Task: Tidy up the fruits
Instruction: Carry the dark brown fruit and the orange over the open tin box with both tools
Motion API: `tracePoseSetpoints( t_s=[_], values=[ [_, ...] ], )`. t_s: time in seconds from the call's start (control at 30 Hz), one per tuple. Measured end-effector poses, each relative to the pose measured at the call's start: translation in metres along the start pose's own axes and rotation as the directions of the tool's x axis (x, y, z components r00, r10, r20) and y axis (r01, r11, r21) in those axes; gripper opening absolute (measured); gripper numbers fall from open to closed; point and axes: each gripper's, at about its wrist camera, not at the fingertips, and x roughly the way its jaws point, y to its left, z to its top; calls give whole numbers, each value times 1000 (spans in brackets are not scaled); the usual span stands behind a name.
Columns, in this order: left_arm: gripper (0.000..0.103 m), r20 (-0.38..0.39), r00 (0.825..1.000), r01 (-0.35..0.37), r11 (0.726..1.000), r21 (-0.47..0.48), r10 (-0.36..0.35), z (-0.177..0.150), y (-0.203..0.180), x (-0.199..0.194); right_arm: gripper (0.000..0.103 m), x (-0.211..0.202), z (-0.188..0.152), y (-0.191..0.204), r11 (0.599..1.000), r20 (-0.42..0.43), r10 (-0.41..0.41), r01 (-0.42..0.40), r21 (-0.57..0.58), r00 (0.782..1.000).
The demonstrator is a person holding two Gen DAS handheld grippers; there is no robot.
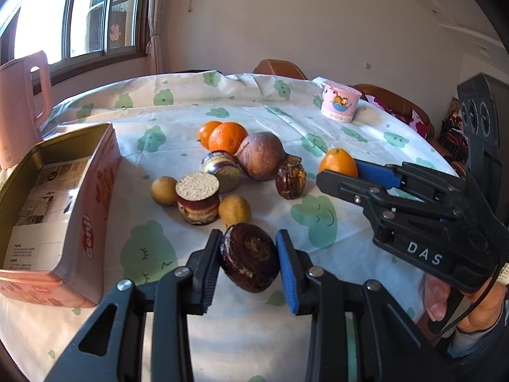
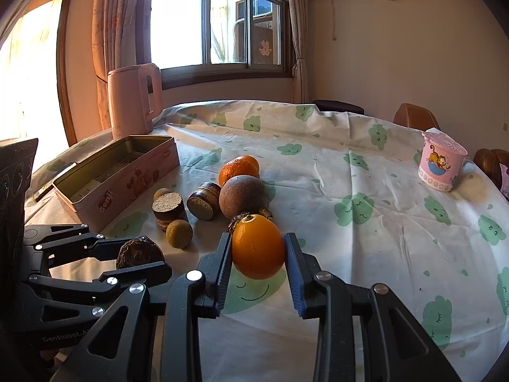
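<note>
My left gripper (image 1: 248, 262) is shut on a dark brown wrinkled fruit (image 1: 249, 256), its pads pressing both sides just above the cloth. In the right wrist view that same fruit (image 2: 139, 252) shows between the left fingers. My right gripper (image 2: 257, 256) is shut on a small orange (image 2: 257, 246); from the left wrist view this orange (image 1: 338, 162) sits at the right fingers' tip. On the cloth between them lie two oranges (image 1: 227, 136), a large brown round fruit (image 1: 260, 155), two cut dark pieces (image 1: 198, 198), two small tan fruits (image 1: 234, 210) and a dark wrinkled fruit (image 1: 290, 176).
An open pink tin box (image 1: 79, 210) stands at the left, with paper inside. A pink kettle (image 2: 133, 98) stands behind it near the window. A pink cartoon cup (image 2: 442, 164) sits at the far right. A hand (image 1: 458, 305) holds the right gripper. Brown chairs ring the table.
</note>
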Motion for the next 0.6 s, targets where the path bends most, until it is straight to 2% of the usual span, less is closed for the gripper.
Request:
tracePoseSetpoints(
  t_s=[0.23, 0.6],
  values=[
    [36, 81, 996, -38, 999, 5, 37, 12, 6, -10, 34, -5, -1, 0, 1000, 40, 7, -7, -3, 999],
    [36, 148, 986, -82, 996, 18, 78, 19, 6, -9, 34, -11, -3, 1, 1000, 84, 8, -7, -6, 996]
  ],
)
